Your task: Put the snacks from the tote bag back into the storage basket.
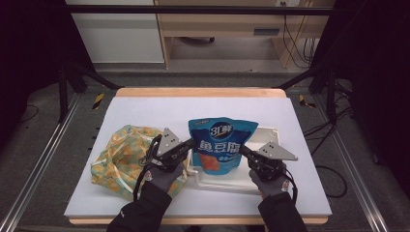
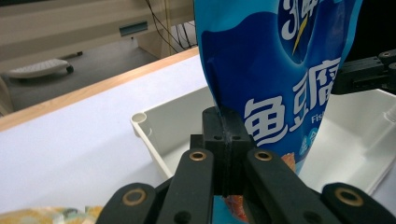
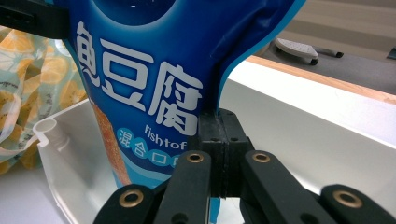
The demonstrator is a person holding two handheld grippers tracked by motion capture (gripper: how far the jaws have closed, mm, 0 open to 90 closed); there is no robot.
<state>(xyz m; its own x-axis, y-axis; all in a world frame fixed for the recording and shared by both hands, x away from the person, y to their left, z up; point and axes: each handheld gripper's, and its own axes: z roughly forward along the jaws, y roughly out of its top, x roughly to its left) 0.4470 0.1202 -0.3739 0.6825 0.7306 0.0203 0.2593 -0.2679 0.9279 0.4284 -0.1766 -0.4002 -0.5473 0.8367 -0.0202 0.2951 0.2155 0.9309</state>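
Note:
A blue snack pouch (image 1: 220,143) with white lettering stands upright over the white tray (image 1: 263,134) in the high view, held from both sides. My left gripper (image 1: 192,143) is shut on the pouch's left edge; in the left gripper view the jaws pinch the pouch (image 2: 275,70) at its side seam, gripper (image 2: 225,135). My right gripper (image 1: 241,149) is shut on the right edge; in the right gripper view its jaws clamp the pouch (image 3: 149,60) at the seam, gripper (image 3: 223,133). The far gripper shows as a dark bar in each gripper view.
A yellow-and-green patterned cloth bag (image 1: 121,157) lies on the white table top to the left of the tray. The tray's rounded corner (image 2: 138,119) sits close under the pouch. The wooden table edge (image 1: 198,92) runs along the far side.

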